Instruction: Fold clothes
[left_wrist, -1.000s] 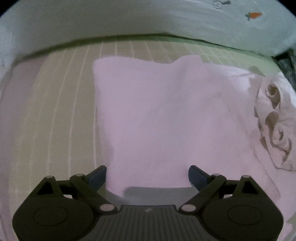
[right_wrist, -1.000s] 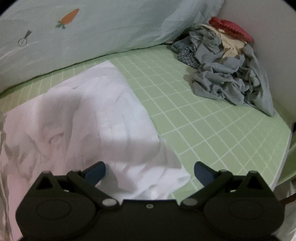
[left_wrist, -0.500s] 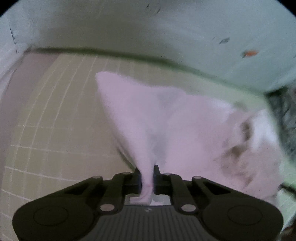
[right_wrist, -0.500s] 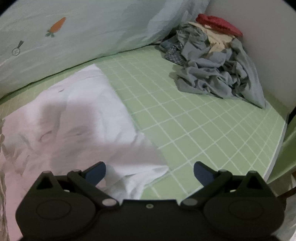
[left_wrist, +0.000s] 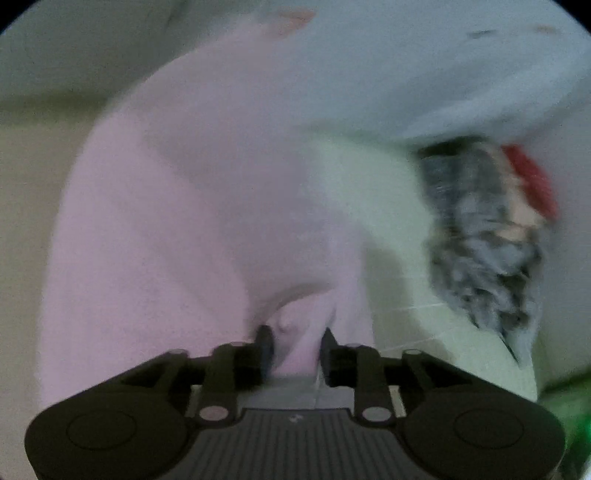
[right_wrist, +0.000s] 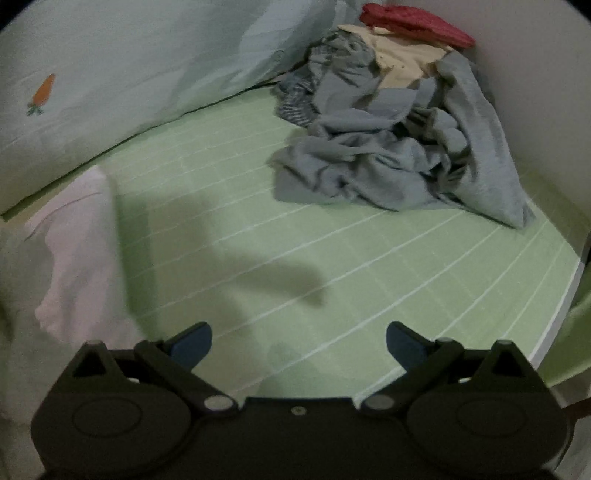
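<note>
Lifting the white garment off the bed

My left tool (left_wrist: 293, 345) is pinching the soft, limp white garment (left_wrist: 192, 206) at a bunched edge (it is draping freely above the green checked bed (right_wrist: 332, 266)); my right tool (right_wrist: 298, 341) is hanging spread, gripping nothing.

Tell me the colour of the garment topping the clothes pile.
Red, clearest in the right wrist view.

Two matte black grippers are showing here. The left gripper (left_wrist: 293, 345) is presenting a ribbed grey-black centre plate, round silver pivot screws and dark linkage arms. The right gripper (right_wrist: 298, 341) is showing rounded black housings with embossed circles, silver pivot screws, one small centre screw, and blue fingertips (right_wrist: 192, 343).
</note>
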